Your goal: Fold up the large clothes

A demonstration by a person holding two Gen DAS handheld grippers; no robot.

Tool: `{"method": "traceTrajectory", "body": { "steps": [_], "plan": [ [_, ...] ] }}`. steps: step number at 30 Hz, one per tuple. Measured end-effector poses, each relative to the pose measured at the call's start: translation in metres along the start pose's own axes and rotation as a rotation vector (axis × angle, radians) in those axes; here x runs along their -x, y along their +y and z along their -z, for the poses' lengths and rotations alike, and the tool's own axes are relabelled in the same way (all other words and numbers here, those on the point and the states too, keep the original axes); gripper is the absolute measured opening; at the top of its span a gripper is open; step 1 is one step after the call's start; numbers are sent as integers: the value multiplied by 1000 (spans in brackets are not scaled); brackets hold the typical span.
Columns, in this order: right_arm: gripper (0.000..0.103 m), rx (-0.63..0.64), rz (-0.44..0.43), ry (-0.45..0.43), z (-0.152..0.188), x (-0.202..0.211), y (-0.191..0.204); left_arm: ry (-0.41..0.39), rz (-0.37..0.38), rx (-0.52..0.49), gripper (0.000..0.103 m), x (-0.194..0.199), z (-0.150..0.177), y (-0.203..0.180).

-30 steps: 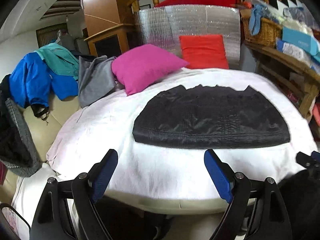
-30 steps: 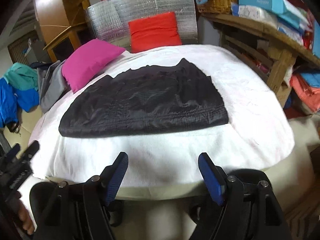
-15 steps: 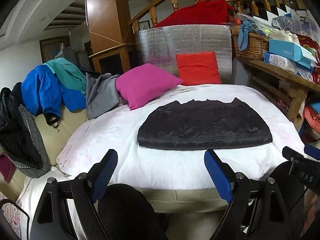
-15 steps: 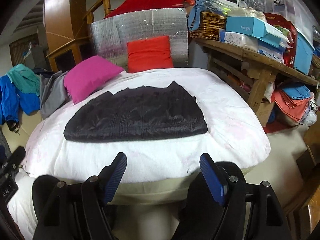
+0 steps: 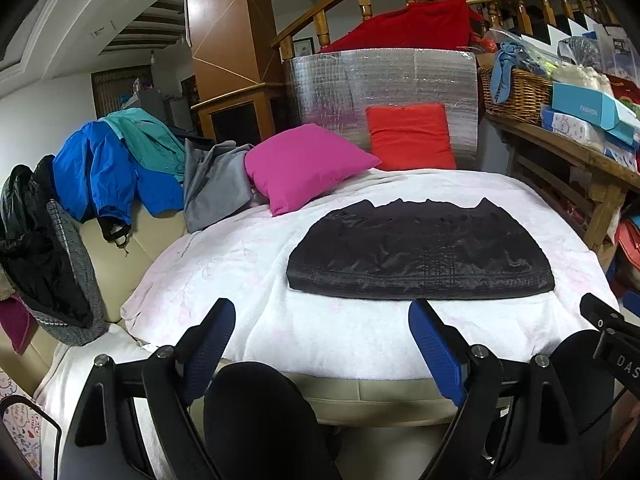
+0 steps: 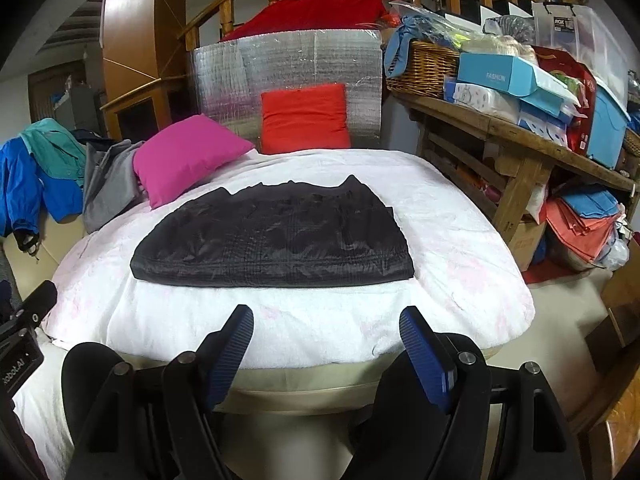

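A black shiny garment (image 5: 420,256) lies folded flat in a wide rectangle on the white blanket (image 5: 240,264); it also shows in the right wrist view (image 6: 276,240). My left gripper (image 5: 320,336) is open and empty, held back from the near edge of the blanket. My right gripper (image 6: 326,340) is open and empty too, also short of the blanket (image 6: 460,248). Each gripper's black body shows at the edge of the other's view.
A pink cushion (image 5: 304,164) and a red cushion (image 5: 408,136) lean at the far side before a silver foil panel (image 5: 380,84). Blue, teal and grey clothes (image 5: 120,168) hang over the sofa at left. A cluttered wooden bench (image 6: 520,136) stands at right.
Both grippers have drawn back and up from the blanket, so the black garment looks smaller and farther away. Both stay open and empty. The garment has not moved.
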State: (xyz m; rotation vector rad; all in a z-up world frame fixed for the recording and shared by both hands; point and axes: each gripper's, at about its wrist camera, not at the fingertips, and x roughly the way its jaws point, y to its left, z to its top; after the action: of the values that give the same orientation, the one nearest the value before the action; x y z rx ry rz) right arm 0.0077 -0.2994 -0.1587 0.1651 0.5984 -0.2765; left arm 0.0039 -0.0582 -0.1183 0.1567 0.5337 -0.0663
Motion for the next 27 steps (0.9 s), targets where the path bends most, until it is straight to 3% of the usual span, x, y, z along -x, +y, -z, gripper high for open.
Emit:
{"method": "traceTrajectory", "body": {
  "steps": [27],
  "plan": [
    [79,6,-19,7,3,-3,6,33,-7,18,89,-6,3,6]
  ]
}}
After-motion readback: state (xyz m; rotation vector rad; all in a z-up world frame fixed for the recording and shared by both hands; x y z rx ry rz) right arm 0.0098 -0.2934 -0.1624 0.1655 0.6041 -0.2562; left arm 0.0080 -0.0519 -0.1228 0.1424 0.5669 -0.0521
